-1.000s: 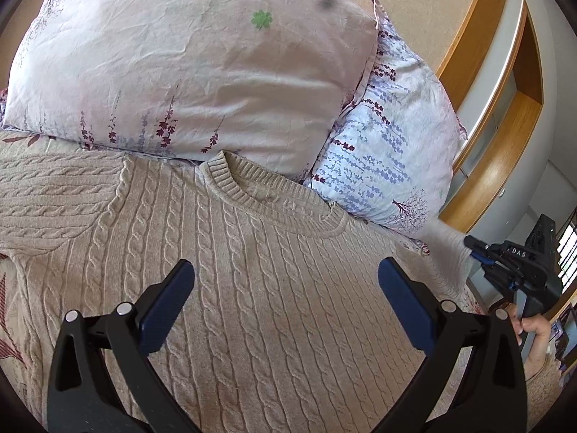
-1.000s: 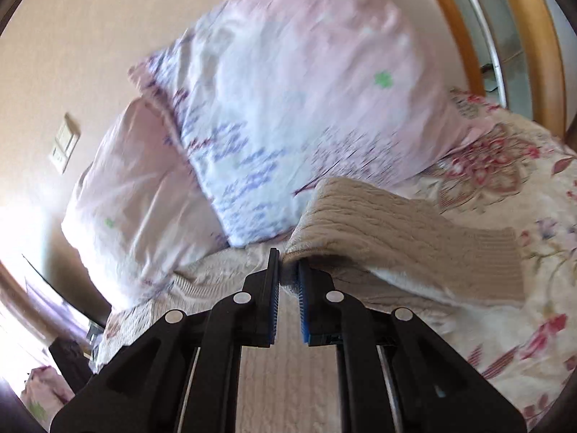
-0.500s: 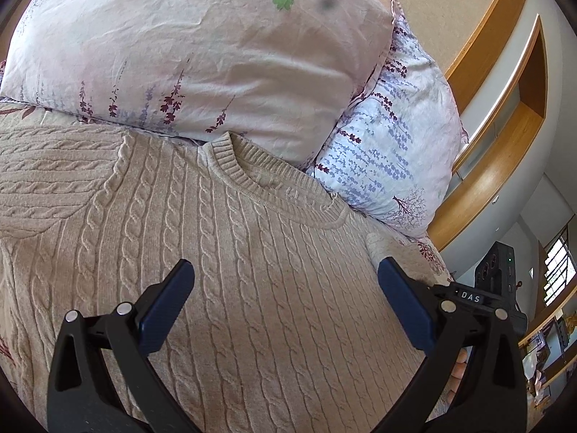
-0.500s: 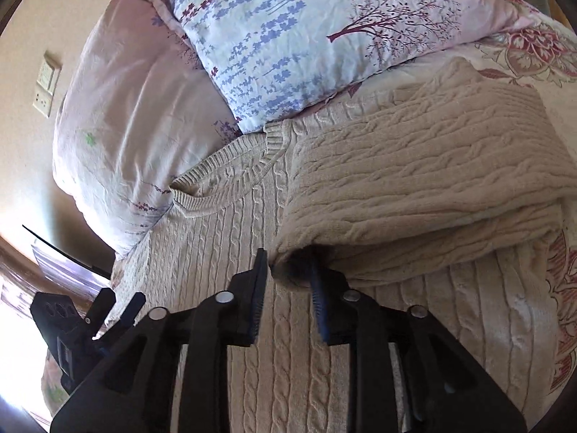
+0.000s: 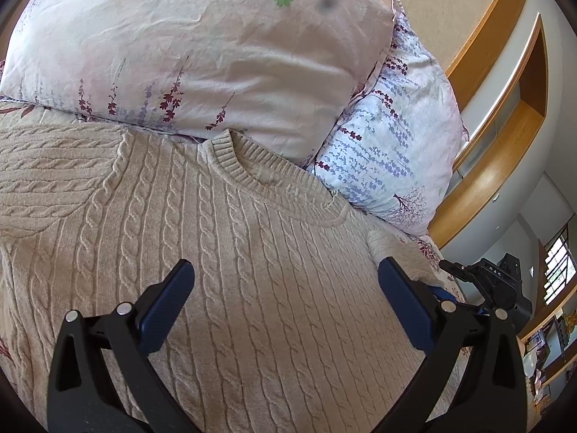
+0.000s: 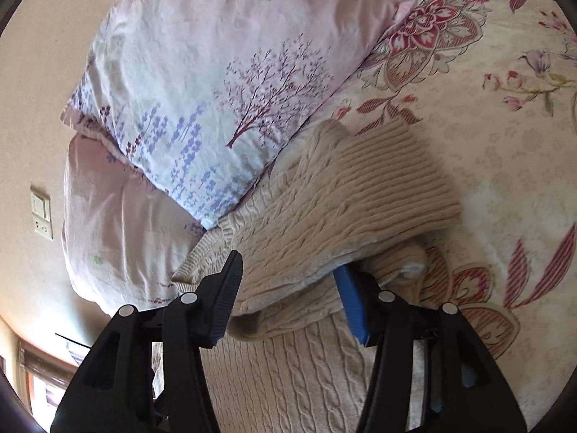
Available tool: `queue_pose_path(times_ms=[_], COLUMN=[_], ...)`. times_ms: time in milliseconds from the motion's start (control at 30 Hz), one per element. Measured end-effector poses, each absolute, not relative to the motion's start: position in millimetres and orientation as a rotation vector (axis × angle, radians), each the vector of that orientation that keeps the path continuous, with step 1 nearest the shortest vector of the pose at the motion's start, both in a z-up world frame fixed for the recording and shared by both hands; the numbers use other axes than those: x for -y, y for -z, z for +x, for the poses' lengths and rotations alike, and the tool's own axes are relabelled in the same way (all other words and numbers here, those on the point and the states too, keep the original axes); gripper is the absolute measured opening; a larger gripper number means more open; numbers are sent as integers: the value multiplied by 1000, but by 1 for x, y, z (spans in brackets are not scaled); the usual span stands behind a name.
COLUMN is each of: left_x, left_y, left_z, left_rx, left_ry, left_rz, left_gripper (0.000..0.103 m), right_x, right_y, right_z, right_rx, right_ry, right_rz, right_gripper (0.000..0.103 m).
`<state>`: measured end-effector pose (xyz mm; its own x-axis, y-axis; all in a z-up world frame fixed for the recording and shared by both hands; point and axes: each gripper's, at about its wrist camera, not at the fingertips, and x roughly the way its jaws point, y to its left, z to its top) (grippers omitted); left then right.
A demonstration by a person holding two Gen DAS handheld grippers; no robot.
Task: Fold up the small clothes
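A beige cable-knit sweater (image 5: 252, 270) lies face up on the bed, its ribbed collar (image 5: 267, 180) against the pillows. My left gripper (image 5: 285, 292) is open and empty, hovering over the sweater's chest. In the right wrist view the sweater's sleeve (image 6: 342, 213) lies folded over the body, its ribbed cuff toward the bedsheet. My right gripper (image 6: 292, 288) is open, its jaws standing wide on either side of the folded sleeve's edge. The right gripper also shows in the left wrist view (image 5: 483, 281) at the sweater's right edge.
Two floral pillows (image 5: 187, 47) (image 5: 393, 151) lie at the head of the bed, just behind the collar. A flowered bedsheet (image 6: 487, 108) extends to the right of the sweater. A wooden headboard and shelf (image 5: 505, 144) stand at far right.
My right gripper carried the sleeve over the sweater's body, then opened and let it go. The left gripper stayed open, shifting only slightly over the chest.
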<state>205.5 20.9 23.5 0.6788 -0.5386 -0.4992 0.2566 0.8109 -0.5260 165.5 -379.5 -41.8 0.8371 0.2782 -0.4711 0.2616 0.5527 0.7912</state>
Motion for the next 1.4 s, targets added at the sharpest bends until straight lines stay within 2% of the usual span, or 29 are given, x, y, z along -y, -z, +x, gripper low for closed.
queue_pose_path(times_ms=[67,100,133,233,500,667,767,867,967,1033,1100,1267,1333,1400], left_x=[-21,-21,-21,-23,-51,-76,-85,-87,-81,-75,-67,-49,-40,-35], left_y=[-23,-23,-22,-21,-21,-12,-7,-7,-5,-2,0,-3,-2,1], left_z=[206,206,207,208,212,217,220,222,225,226,225,228,235,242], left_rx=[-695,-696,-698,-699,-656,-648,-653,-654,-687,-713,-734,-858,-919,-967], left_ry=[463,464,466,468,401,368,365,388,440,488,495,479,447,404], left_rz=[-442,-444,-445,-452,-583,-720,-769,-779,-765,-775,-769,-785,-769,-763], left_gripper=[101,101,101,101,100,87,84,83,83,84,84,82,75,67], right_x=[384,385,384,376,286,206,164,131,120,134,161,250,291,330], right_y=[40,38,36,28,-23,-22,-5,16,24,17,8,2,16,34], right_z=[165,166,169,178,204,236,252,262,255,243,224,174,156,144], right_rx=[-587,-585,-596,-597,-514,-590,-678,-797,-841,-842,-809,-689,-660,-653], right_ry=[46,79,114,153,-79,-250,-325,-374,-384,-429,-426,-306,-224,-134], right_rz=[970,932,877,771,513,398,331,273,237,326,472,767,929,1074], right_gripper=[47,31,19,11,10,9,9,11,26,62,76,74,61,54])
